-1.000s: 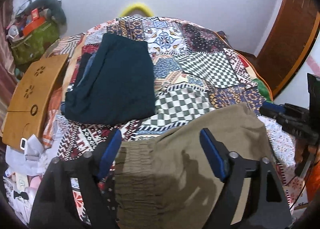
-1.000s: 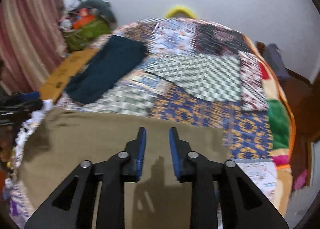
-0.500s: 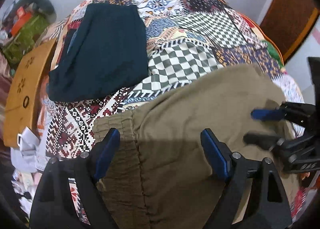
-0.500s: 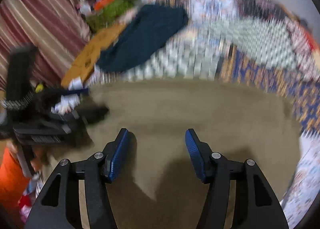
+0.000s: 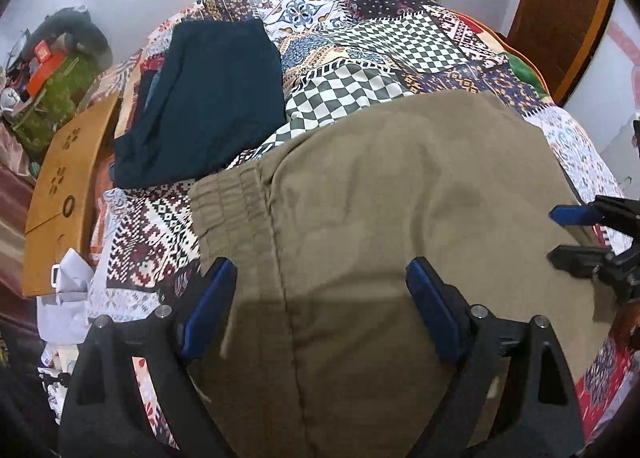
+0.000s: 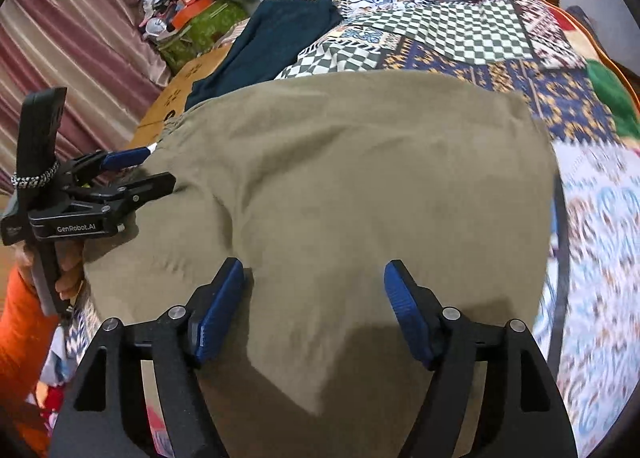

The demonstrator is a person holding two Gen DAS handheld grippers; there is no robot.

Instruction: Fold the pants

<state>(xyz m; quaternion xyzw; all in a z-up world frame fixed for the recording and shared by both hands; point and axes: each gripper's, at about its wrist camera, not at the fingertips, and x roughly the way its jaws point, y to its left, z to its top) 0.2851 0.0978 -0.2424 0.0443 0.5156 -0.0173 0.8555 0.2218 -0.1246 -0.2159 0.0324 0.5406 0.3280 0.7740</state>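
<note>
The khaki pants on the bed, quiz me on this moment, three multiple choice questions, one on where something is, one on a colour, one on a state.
1. Where does the dark teal garment lie relative to the khaki pants?
A. On top of them
B. Beyond them on the quilt, towards the left
C. On the floor

2. What colour are the pads on the claw fingers?
A. Blue
B. Red
C. White

3. How do the left claw and right claw stand?
A. Both spread open above the pants
B. Both clamped on the waistband
C. One open, one clamped shut

Answers: 1 B, the teal garment sits apart from the pants, past the elastic waistband. 2 A, each finger carries a blue pad. 3 A, each wrist view shows a wide gap with flat cloth between the fingers.
</note>
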